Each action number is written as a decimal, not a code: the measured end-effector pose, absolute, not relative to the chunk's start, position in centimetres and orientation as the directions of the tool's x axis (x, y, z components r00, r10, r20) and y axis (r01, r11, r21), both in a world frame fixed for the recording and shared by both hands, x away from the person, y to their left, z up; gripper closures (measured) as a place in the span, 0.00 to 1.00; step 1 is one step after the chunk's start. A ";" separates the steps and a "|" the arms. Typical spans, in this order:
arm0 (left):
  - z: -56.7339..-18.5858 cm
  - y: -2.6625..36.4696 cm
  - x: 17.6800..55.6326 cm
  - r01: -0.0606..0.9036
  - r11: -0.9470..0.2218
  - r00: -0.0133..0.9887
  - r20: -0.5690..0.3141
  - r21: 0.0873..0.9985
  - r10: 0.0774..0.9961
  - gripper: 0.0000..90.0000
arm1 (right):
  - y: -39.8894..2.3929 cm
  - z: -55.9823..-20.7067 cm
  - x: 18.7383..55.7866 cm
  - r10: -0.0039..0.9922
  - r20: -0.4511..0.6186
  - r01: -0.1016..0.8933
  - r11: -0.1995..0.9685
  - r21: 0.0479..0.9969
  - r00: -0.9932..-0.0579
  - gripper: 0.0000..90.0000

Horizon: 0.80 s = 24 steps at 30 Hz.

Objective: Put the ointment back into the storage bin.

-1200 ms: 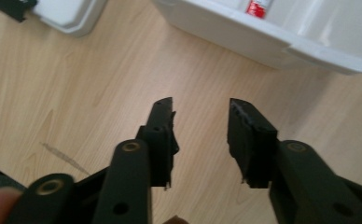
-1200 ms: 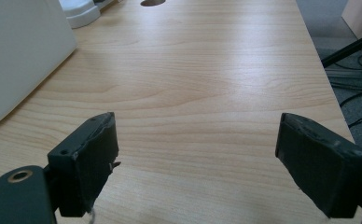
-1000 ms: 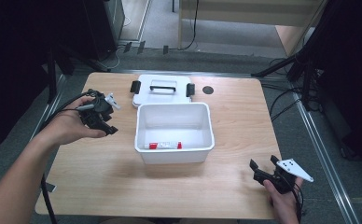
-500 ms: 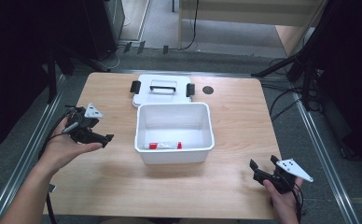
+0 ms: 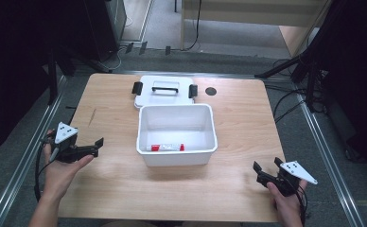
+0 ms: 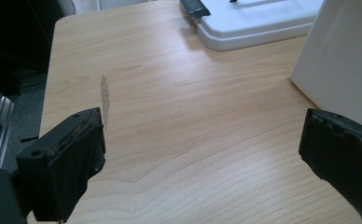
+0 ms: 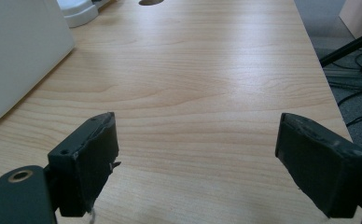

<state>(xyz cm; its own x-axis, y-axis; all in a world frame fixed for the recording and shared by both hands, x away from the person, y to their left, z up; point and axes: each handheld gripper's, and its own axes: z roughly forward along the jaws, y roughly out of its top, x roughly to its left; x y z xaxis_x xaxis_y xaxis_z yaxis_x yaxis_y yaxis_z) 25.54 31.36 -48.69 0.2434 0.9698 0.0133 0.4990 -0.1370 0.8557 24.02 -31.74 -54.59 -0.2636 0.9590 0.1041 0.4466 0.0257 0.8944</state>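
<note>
Here both black claws, left (image 5: 96,144) and right (image 5: 258,171), gape over woodgrain table (image 5: 238,123); boxy white tub (image 5: 177,135), probably plastic.

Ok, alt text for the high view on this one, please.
A white bin holding a red-and-white tube sits mid-table, its lid flat behind it. A person holds an open left claw and an open right claw near the table's front corners.

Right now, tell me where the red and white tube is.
In the high view, the red and white tube lies flat inside the open white bin at the table's middle, against its near wall, with the lid behind the bin.
</note>
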 end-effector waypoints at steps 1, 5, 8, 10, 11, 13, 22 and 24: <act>-48.7 31.4 25.5 0.499 -0.137 0.243 0.013 0.856 0.970 0.00 | -31.7 -54.6 24.0 0.959 0.104 0.447 0.026 0.894 -0.264 0.15; -49.7 31.8 24.7 0.474 -0.108 0.228 -0.003 0.874 0.974 0.00 | -31.7 -54.6 24.0 0.959 0.103 0.447 0.026 0.894 -0.263 0.15; -50.7 32.0 23.7 0.448 -0.093 0.206 -0.002 0.889 0.979 0.00 | -31.7 -54.6 24.0 0.959 0.103 0.448 0.026 0.894 -0.262 0.15; -51.1 32.2 23.2 0.435 -0.078 0.189 -0.006 0.897 0.982 0.00 | -31.7 -54.6 24.0 0.959 0.103 0.448 0.027 0.894 -0.262 0.15; -51.3 32.4 23.0 0.432 -0.071 0.184 -0.011 0.899 0.983 0.00 | -31.7 -54.6 24.0 0.960 0.103 0.448 0.026 0.894 -0.262 0.15; -51.7 32.6 22.5 0.421 -0.060 0.170 -0.014 0.905 0.985 0.00 | -31.7 -54.6 24.0 0.960 0.103 0.448 0.026 0.894 -0.262 0.15; -53.4 33.7 20.8 0.424 -0.027 0.123 -0.028 0.905 0.992 0.00 | -31.7 -54.6 24.0 0.960 0.101 0.448 0.027 0.893 -0.261 0.15; -53.7 33.9 20.4 0.430 -0.021 0.113 -0.031 0.903 0.993 0.00 | -31.7 -54.6 24.0 0.960 0.101 0.449 0.028 0.893 -0.261 0.15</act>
<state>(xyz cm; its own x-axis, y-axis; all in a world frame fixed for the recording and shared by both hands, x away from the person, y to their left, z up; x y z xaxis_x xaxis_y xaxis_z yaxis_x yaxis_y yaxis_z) 20.40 33.92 -53.74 0.1128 0.9931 -0.0308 0.4299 -0.0209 0.9027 24.03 -31.69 -54.59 -0.2608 0.9600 0.1014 0.4490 0.0276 0.8931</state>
